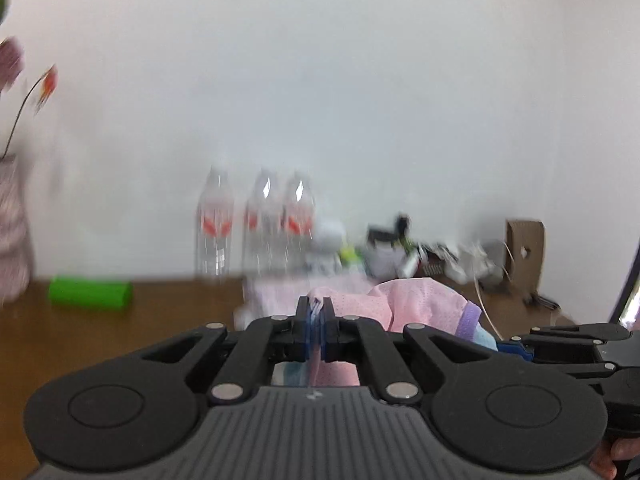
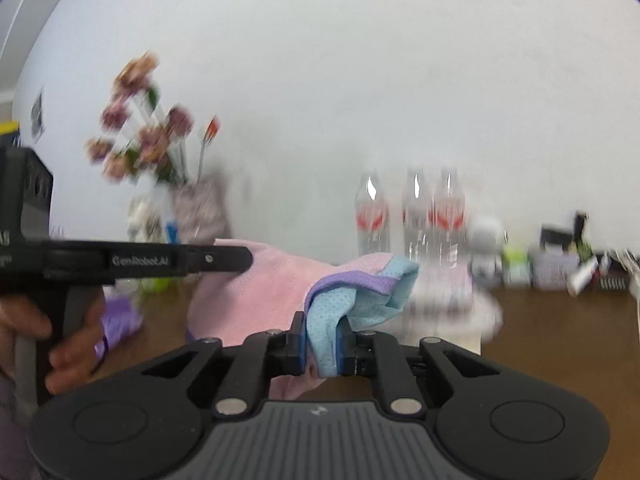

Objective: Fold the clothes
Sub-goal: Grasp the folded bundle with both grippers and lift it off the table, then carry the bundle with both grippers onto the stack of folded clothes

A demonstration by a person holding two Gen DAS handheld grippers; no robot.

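A pink mesh garment [image 1: 408, 300] with a light blue sleeve [image 2: 360, 292] and purple trim [image 2: 348, 282] hangs lifted above the wooden table [image 1: 120, 332]. My left gripper [image 1: 316, 304] is shut on a thin pink and lavender edge of it. My right gripper [image 2: 320, 318] is shut on a bunch of the blue sleeve fabric. Each tool shows in the other's view: the right gripper [image 1: 516, 347] at the right edge, the left gripper [image 2: 248, 258] reaching into the pink cloth from the left, held by a hand [image 2: 68, 352]. The garment's lower part is hidden behind the grippers.
Three clear water bottles [image 1: 256, 224] stand at the wall behind the garment. A green box [image 1: 90, 293] lies left. A vase of flowers [image 2: 196, 212] stands back left; small clutter [image 1: 400, 248] and a cardboard piece [image 1: 524, 252] back right. Another pale cloth [image 2: 452, 300] lies behind.
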